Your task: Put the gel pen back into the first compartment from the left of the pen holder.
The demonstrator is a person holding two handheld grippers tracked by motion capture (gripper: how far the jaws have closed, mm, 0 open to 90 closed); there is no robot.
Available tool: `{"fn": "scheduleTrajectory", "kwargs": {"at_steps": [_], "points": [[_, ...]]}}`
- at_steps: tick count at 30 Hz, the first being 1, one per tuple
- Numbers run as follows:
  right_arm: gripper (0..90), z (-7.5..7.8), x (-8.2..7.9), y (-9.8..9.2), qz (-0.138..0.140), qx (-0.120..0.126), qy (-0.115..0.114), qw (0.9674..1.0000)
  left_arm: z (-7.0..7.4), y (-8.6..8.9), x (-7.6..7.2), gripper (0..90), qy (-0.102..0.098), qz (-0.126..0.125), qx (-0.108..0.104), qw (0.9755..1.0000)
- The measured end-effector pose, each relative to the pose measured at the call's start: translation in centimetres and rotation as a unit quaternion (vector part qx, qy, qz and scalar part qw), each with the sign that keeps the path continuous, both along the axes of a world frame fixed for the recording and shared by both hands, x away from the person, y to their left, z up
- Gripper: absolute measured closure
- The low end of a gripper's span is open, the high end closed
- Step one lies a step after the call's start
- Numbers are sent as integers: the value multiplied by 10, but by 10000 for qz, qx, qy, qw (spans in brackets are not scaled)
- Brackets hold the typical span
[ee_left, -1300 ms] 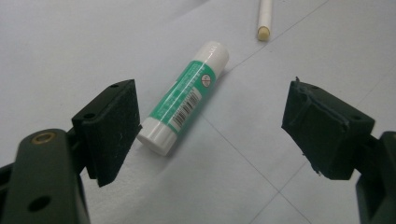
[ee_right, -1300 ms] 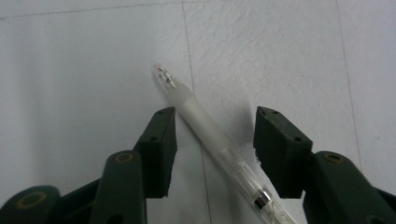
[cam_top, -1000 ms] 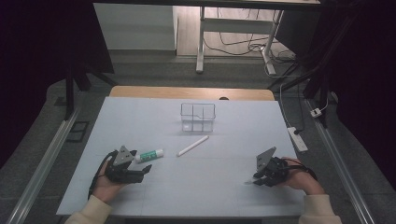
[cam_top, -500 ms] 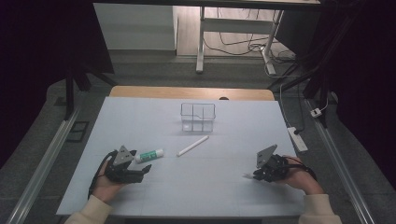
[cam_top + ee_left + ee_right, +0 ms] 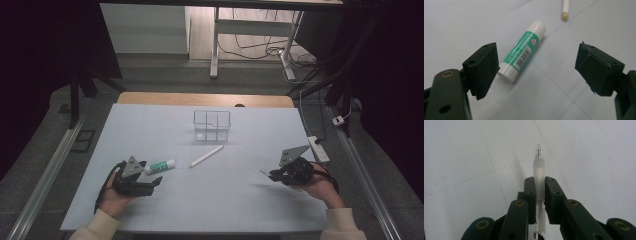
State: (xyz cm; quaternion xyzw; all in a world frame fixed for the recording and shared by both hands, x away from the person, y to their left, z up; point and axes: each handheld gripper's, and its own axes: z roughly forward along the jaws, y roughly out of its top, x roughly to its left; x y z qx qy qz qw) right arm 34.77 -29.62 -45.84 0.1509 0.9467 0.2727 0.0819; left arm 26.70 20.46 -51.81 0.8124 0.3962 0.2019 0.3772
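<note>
Partly hidden pen, glue stick in open jaws.
Right gripper (image 5: 539, 188), having just closed, clamps a frosted pen (image 5: 539, 173), its barrel hidden; left gripper (image 5: 536, 68) gapes around the glue stick (image 5: 522, 51).

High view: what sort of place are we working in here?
Probably a lab or recording bench: a pale blue table in a dark room, metal rails at its sides, loose cables and a power strip on the floor.

A lab or workshop recording setup. A pale blue work table (image 5: 150, 125) stands between dark curtains, with cables (image 5: 260, 47) and a power strip (image 5: 318, 148) on the grey floor.
</note>
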Motion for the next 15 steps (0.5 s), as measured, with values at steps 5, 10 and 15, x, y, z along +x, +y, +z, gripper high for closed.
{"fn": "scheduleTrajectory", "kwargs": {"at_steps": [5, 10, 15], "points": [[799, 7, 1, 1, -277, 303, -30, 9992, 0, 0, 0, 196, -1, 3, 3, 10000], [799, 12, 1, 4, -484, 525, -68, 9974, 0, 0, 0, 196, 1, -5, 5, 10000], [799, 16, 1, 6, -695, 766, -118, 9946, 0, 0, 0, 196, -4, 3, -7, 10000]]}}
